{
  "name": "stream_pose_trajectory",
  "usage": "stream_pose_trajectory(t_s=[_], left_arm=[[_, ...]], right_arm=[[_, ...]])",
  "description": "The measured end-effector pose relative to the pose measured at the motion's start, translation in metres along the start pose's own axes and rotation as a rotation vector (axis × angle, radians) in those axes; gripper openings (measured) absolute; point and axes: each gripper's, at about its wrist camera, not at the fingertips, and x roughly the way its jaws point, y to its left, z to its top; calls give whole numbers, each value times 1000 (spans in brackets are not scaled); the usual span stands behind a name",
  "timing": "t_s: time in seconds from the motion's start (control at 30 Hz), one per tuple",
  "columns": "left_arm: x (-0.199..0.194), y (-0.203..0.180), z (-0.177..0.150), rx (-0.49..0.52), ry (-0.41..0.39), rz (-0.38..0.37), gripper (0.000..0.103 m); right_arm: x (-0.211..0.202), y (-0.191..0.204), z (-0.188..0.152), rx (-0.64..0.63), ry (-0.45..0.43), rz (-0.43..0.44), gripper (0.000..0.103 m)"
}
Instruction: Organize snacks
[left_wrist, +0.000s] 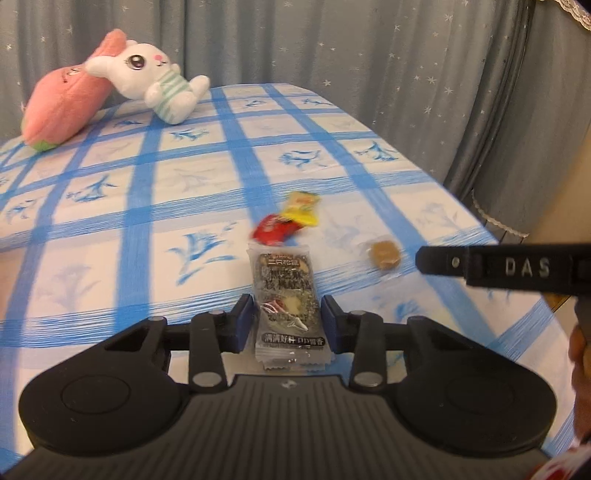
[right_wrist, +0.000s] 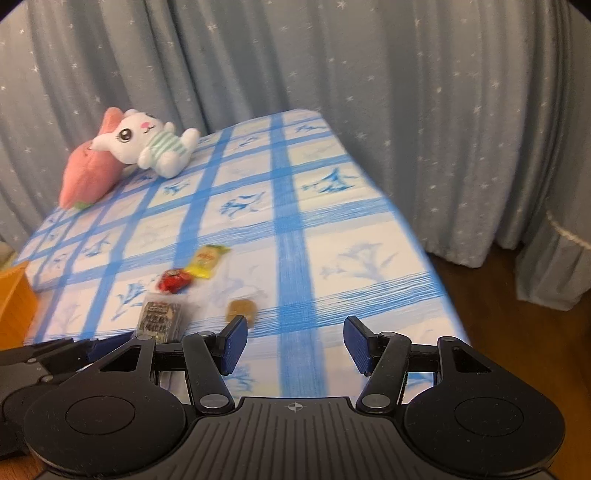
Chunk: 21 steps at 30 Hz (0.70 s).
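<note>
Grey star-print curtains (right_wrist: 369, 92) hang behind a surface under a blue-and-white checked cloth (left_wrist: 147, 192). At its far left corner, well away from both my tools, a white rabbit plush (left_wrist: 155, 79) leans against a pink plush (left_wrist: 64, 110).

My left gripper (left_wrist: 288, 321) has its blue pads (left_wrist: 245, 317) pressed to either side of a grey sesame snack packet (left_wrist: 284, 295); the packet runs forward from between the fingers, its near end tucked under the gripper body. Whether it is raised off the cloth I cannot tell. Just past its far end lies a red wrapped candy (left_wrist: 275, 230), and touching that, a little farther on, a yellow packet (left_wrist: 303, 210). Ahead and to the right of this gripper a round brown sweet (left_wrist: 386, 254) in clear wrap sits apart from the others. A black finger of my right tool, lettered DAS, comes in from the right edge, its tip near that sweet.

My right gripper (right_wrist: 295, 343) is spread wide with nothing between its fingers. From its camera the brown sweet (right_wrist: 242, 310) lies just beyond the left fingertip, and the three other snacks trail off to the forward left. An orange box (right_wrist: 14, 306) shows at the far left edge.
</note>
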Motion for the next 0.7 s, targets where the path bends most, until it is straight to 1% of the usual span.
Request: stream_pose_trajectory(t_s=[0.13, 0.27, 0.33, 0.47, 0.5, 0.57, 0.6, 0.63, 0.7], left_arm=[[-9, 18, -6, 3, -3, 24, 36], [-14, 30, -11, -30, -14, 14, 37], [-16, 33, -12, -48, -24, 13, 38], [-18, 34, -13, -57, -32, 28, 38], [-17, 34, -13, -57, -32, 31, 38], [-16, 32, -13, -56, -32, 36, 38], [-15, 31, -12, -53, -31, 40, 38], [-14, 31, -12, -50, -29, 42, 38], [-11, 31, -11, -49, -27, 44, 38]], right_arm=[[8, 11, 0, -24, 0, 33, 59], [21, 21, 2, -38, 11, 44, 57], [28, 25, 3, -52, 18, 39, 48], [38, 32, 3, -90, 5, 17, 45], [39, 33, 3, -95, 0, 10, 43], [42, 38, 3, -127, -1, -15, 35], [42, 40, 3, -143, 1, -24, 28], [43, 42, 2, -155, 4, -31, 25], [42, 45, 1, -166, 15, -46, 23]])
